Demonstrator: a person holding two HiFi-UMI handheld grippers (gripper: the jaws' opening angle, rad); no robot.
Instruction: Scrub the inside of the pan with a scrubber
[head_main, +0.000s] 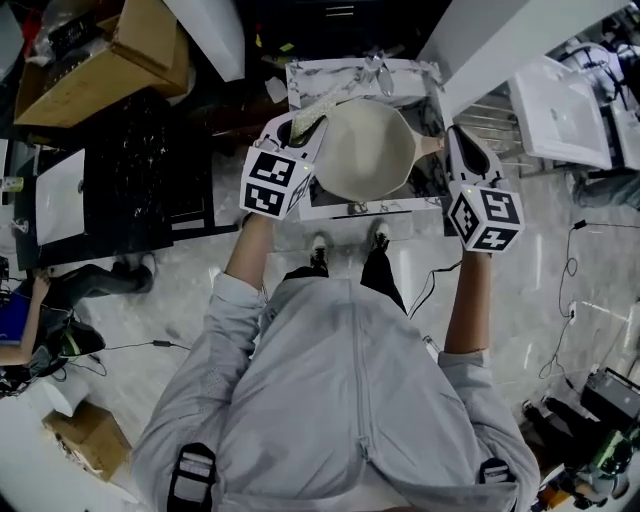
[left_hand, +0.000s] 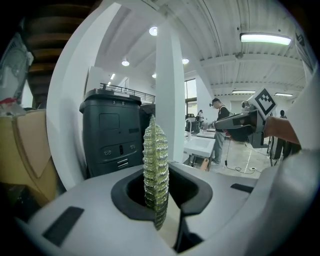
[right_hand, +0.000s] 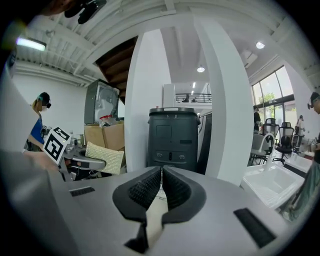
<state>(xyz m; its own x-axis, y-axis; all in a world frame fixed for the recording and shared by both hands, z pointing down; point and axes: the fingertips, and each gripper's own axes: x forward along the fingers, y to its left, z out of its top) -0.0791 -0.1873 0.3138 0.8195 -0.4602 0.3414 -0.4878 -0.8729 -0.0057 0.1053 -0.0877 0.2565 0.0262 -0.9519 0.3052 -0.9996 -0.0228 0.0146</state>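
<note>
In a bright workshop, a marbled counter (head_main: 400, 75) is carrying the cream pan (head_main: 365, 150). Left of the pan, the left gripper (left_hand: 157, 196) is hovering, jaws pinching an upright green scrubber (left_hand: 155, 165). Beside the pan's handle, the right gripper (right_hand: 161, 186) is showing its jaws pressed together.

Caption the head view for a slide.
Left gripper holds the scrubber by the pan rim; right gripper clamps its handle.

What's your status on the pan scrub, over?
Left claw shut on scrubber, beside pan rim, contact unclear. Right claw shut by pan handle, hold unconfirmed. Nothing inside pan.
</note>
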